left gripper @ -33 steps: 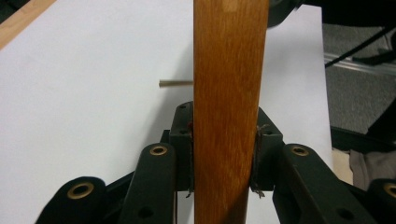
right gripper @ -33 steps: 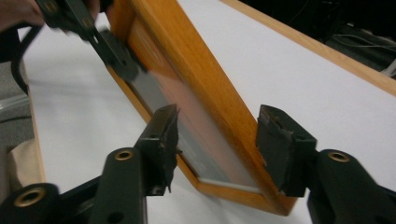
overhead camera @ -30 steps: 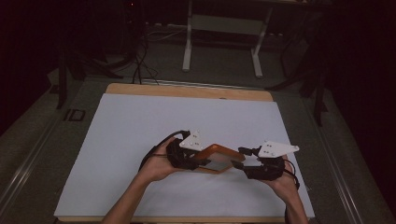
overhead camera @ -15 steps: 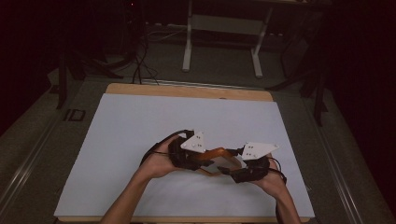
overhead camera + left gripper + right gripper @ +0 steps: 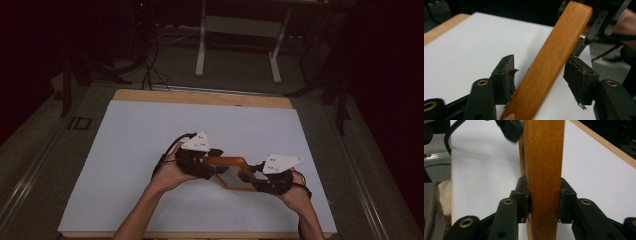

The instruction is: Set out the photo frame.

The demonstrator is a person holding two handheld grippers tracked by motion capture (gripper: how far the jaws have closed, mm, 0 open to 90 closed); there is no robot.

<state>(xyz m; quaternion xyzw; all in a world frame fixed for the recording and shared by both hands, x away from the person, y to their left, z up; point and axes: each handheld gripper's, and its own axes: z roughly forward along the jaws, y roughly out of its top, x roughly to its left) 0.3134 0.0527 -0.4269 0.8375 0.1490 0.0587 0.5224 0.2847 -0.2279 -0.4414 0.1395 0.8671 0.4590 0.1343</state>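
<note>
black jaws of the right gripper (image 5: 544, 202) press flat on both sides of an orange-brown wooden frame (image 5: 544, 170), closed firmly on its edge. in the right gripper view the frame's rail runs straight up between the jaws, over the white sheet (image 5: 484, 170) below.

the left gripper (image 5: 541, 77) has its jaws spread wide. the same frame (image 5: 549, 62) slants up between them, lying close against the near jaw, with a clear gap to the far jaw, so this gripper is not clamping it.

from the high view, the left gripper (image 5: 212, 157) and right gripper (image 5: 250, 175) face each other near the front of the table, each held in a hand, with the frame (image 5: 227, 162) between them. the frame looks like a small wooden rim around a darker panel, tilted, held just above the sheet (image 5: 140, 140).

the white sheet covers most of a wooden table (image 5: 200, 96), whose edge shows along the far side. dark floor, cables and a metal stand (image 5: 237, 45) lie beyond.
</note>
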